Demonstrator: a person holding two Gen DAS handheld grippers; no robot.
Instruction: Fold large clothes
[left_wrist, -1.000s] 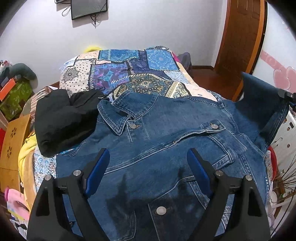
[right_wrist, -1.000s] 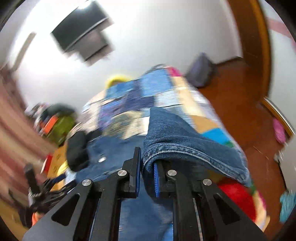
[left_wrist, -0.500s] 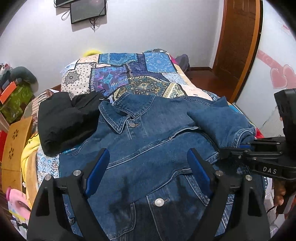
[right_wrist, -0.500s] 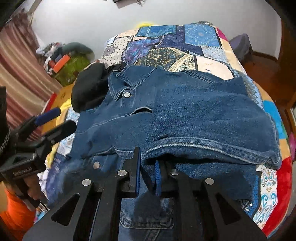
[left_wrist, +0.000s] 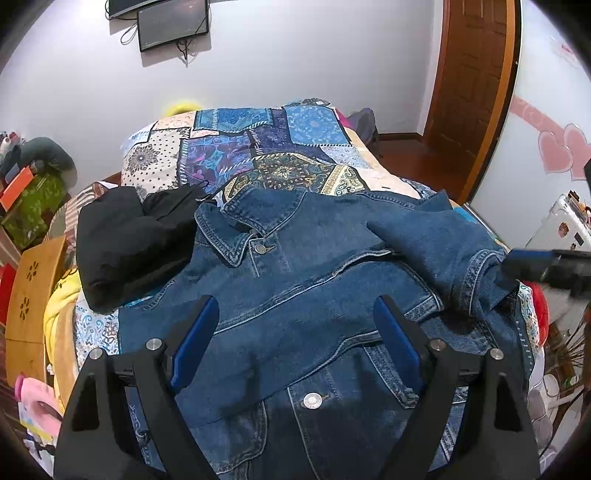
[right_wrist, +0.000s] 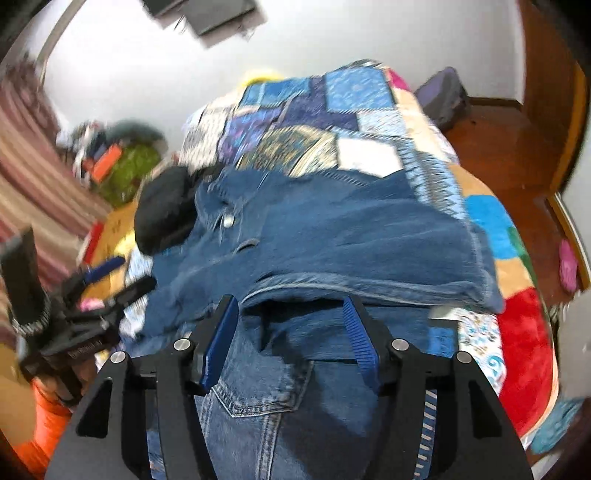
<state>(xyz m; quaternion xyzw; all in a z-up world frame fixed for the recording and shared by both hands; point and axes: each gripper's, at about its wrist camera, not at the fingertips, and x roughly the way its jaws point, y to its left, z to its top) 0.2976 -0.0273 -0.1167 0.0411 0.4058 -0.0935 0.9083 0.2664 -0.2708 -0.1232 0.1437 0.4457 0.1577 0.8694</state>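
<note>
A blue denim jacket (left_wrist: 295, 280) lies front up on the bed, collar toward the far wall. Its right sleeve (left_wrist: 443, 240) is folded across the chest, cuff near the right edge. My left gripper (left_wrist: 295, 343) hovers open and empty above the jacket's lower front. My right gripper (right_wrist: 291, 332) is open just in front of the folded sleeve (right_wrist: 369, 251), holding nothing; it shows at the right edge of the left wrist view (left_wrist: 546, 262).
A black garment (left_wrist: 125, 243) lies bunched left of the collar. A patchwork quilt (left_wrist: 258, 147) covers the bed. A wooden stool (left_wrist: 33, 295) and cluttered boxes (left_wrist: 33, 199) stand at the left. A door (left_wrist: 472, 92) and bare floor lie at the far right.
My right gripper carried the sleeve across the jacket's chest, then opened and let it go. It has drawn back a little. The left gripper has stayed open above the hem.
</note>
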